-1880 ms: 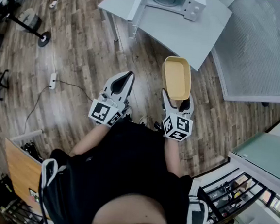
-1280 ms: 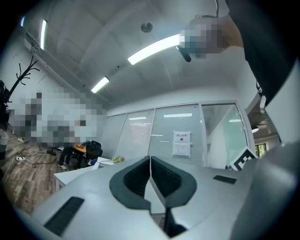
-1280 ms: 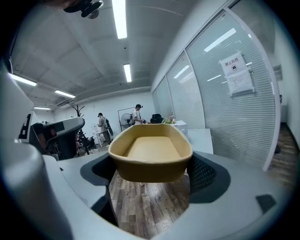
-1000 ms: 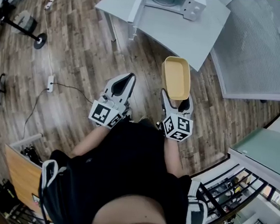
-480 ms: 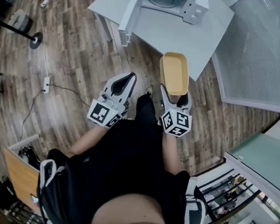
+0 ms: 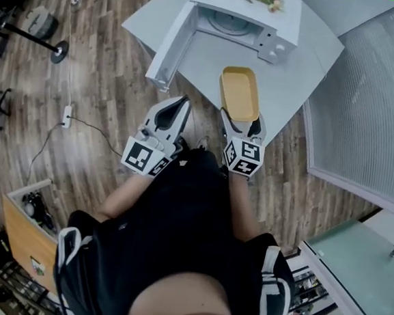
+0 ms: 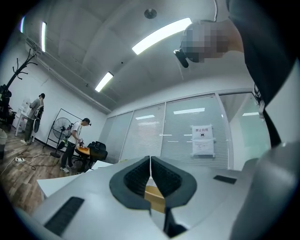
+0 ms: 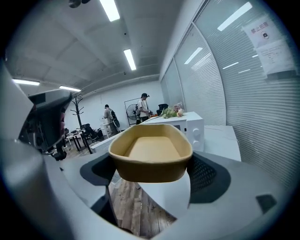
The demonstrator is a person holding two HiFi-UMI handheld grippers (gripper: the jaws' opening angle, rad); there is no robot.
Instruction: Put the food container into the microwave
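White table (image 6: 297,66) carries the microwave (image 6: 236,23), door (image 6: 167,42) open. Your right gripper (image 6: 241,121) pinches the food container (image 6: 239,92) by one end, just short of the microwave. Your left gripper (image 6: 179,105) is pressed together, empty. Risk: held by one end, the container may tip or clip the door.

The yellow oval food container (image 8: 151,157) hides part of the white box-shaped microwave (image 8: 196,132); the print on the white paper notice (image 7: 202,140) is too small to read.
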